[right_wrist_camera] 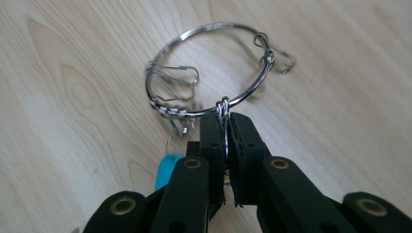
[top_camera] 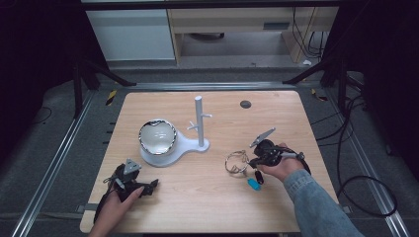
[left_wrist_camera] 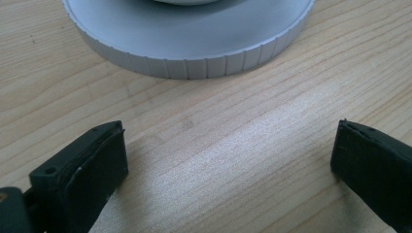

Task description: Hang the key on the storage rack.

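At the near edge of the pale wooden table (top_camera: 207, 207), the left gripper (top_camera: 132, 181) rests with its jaws spread wide over bare wood, while the right gripper (right_wrist_camera: 226, 127) is pinched tight on a wire ring (right_wrist_camera: 209, 68) lying flat beside a blue tag (top_camera: 254, 184). Mid-table stands a white stand (top_camera: 199, 121), its round base (left_wrist_camera: 194, 53) carrying a shiny bowl (top_camera: 157, 136). Beyond lie grey floor (top_camera: 237, 64), metal rails and light cabinets (top_camera: 133, 34).

Bare tabletop (top_camera: 197, 192) between grippers; stand (top_camera: 199, 123) behind

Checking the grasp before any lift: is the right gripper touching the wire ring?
Touching. In the right gripper view the right gripper has its jaws pinched on the wire ring.
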Demonstrator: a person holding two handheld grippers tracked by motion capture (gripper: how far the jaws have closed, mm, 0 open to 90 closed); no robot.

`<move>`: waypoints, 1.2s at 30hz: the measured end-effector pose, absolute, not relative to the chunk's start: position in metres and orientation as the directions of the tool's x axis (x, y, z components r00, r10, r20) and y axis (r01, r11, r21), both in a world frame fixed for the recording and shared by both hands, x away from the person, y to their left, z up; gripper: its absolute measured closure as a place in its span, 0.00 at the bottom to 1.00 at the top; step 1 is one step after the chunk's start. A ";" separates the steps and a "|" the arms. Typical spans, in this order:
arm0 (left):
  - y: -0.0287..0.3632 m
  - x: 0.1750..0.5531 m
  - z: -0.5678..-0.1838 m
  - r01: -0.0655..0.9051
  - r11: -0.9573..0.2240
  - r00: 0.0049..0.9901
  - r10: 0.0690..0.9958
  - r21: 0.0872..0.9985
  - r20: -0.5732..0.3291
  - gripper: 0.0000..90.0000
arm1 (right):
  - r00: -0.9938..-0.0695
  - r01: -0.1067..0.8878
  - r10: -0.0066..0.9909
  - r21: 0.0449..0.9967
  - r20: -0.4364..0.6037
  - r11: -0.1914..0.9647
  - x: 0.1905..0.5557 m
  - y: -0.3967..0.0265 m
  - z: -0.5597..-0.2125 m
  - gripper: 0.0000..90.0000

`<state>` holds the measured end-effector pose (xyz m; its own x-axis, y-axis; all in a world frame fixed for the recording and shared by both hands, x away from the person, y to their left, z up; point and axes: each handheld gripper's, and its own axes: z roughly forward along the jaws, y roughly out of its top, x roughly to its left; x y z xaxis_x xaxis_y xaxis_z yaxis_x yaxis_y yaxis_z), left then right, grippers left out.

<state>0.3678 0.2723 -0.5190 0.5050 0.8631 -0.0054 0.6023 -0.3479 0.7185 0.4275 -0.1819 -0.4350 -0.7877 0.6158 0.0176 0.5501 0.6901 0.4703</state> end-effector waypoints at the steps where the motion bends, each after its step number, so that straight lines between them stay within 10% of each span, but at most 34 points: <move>1: 0.272 0.368 -0.519 0.602 -0.348 0.505 0.863 0.718 -0.005 0.00 | -0.795 0.537 0.607 0.481 0.013 0.693 0.428 -0.179 -0.425 0.95; 36: 0.272 0.368 -0.519 0.602 -0.348 0.505 0.863 0.719 -0.006 0.00 | -0.840 0.450 0.540 0.499 -0.044 0.741 0.447 -0.155 -0.361 0.98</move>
